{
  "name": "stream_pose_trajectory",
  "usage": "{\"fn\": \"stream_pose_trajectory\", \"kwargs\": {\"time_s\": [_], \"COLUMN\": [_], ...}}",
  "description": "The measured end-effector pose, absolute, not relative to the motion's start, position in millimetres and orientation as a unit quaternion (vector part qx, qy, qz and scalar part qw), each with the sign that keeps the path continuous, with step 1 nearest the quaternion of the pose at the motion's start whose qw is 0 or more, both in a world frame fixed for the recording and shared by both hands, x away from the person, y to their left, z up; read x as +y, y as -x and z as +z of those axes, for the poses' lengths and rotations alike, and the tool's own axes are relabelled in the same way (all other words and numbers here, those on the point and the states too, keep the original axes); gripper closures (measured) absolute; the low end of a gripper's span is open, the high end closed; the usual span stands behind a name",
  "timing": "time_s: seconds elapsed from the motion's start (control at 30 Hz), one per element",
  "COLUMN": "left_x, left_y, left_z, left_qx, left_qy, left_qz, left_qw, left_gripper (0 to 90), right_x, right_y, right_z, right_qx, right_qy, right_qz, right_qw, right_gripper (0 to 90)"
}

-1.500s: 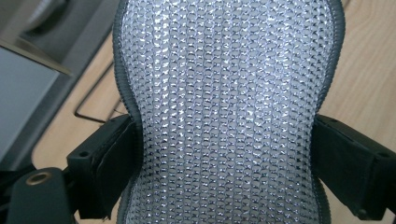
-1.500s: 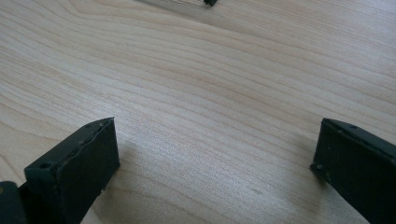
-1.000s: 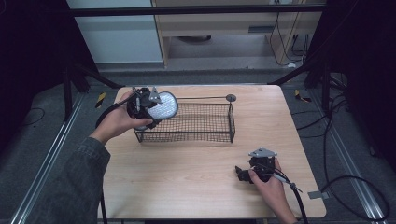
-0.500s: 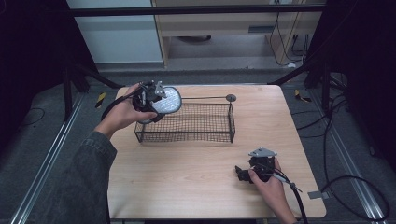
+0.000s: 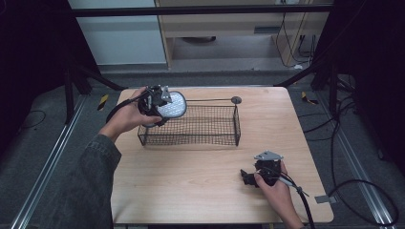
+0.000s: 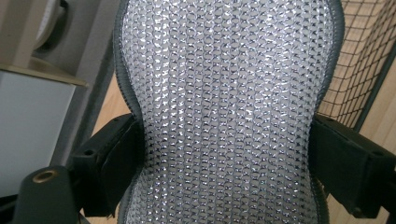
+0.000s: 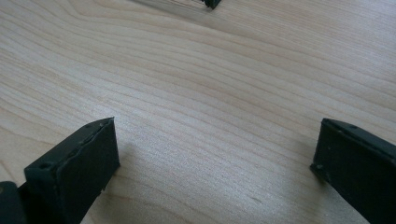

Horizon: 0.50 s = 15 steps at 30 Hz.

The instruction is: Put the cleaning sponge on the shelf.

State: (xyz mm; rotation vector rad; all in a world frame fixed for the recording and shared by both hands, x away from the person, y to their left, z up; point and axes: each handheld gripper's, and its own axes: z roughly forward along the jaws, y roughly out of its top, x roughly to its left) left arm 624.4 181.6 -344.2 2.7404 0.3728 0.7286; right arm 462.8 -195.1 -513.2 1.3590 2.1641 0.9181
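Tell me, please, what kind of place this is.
Probably a lab recording station. A pale wooden table stands on grey floor inside a black metal frame, with black cables trailing beside it. A person's left claw holds a silvery mesh disc over a black wire basket.

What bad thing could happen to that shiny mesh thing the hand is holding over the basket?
The left gripper pinches the silvery mesh piece only at its narrow waist, with most of it sticking out past the jaws, so it might flop or slip free. It hangs over the wire basket at the left end, near the rim, so if dropped it could catch on the rim or land on the table instead of inside.
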Motion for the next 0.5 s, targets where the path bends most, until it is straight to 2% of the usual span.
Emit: {"fn": "stream_pose_trajectory", "kwargs": {"time_s": [0.5], "left_x": [176], "left_y": [-631], "left_z": [-362], "left_qx": [0.121], "left_qy": [-0.951], "left_qz": [0.248], "left_qw": [0.139], "left_gripper": [13.8], "right_x": [-195], "right_y": [-463], "right_z": [-513], "right_qx": [0.779], "right_qy": [-0.490], "right_qz": [0.331], "right_qw": [0.211], "right_gripper": [0.4]}}
